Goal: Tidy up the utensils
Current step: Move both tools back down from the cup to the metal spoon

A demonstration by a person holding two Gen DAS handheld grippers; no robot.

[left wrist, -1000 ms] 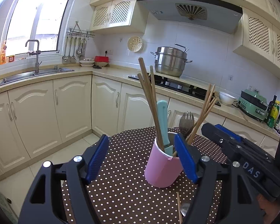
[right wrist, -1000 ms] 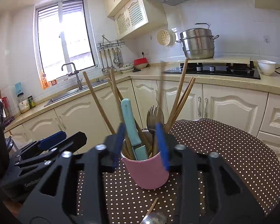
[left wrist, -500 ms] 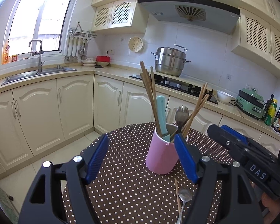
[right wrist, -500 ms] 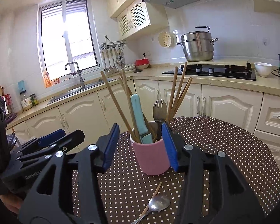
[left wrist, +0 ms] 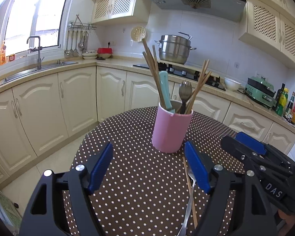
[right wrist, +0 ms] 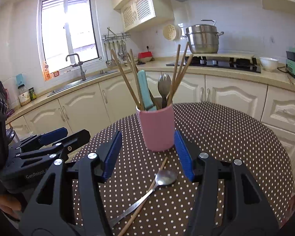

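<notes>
We see a pink cup (left wrist: 172, 130) standing upright on a round table covered by a brown polka-dot cloth (left wrist: 131, 186). The cup holds wooden chopsticks (left wrist: 152, 72), a teal-handled utensil (left wrist: 165, 90) and a metal spork (left wrist: 184, 93), all leaning against its rim. In front of the cup, a spoon (right wrist: 164, 178) lies flat on the cloth with a single loose chopstick (right wrist: 145, 195) crossing beneath its neck; both are apart from the cup.

We find the left gripper (left wrist: 149, 169) released, its blue pads wide apart with only bare cloth between them, and the cup beyond their tips. The right gripper (right wrist: 147, 155) is likewise released: its jaws have just been opening, and we see the cup's base just past the fingertips, with neither pad pressing on it. The spoon's bowl lies between the right gripper's fingers, untouched. In each wrist view the other gripper appears at the frame's edge.
</notes>
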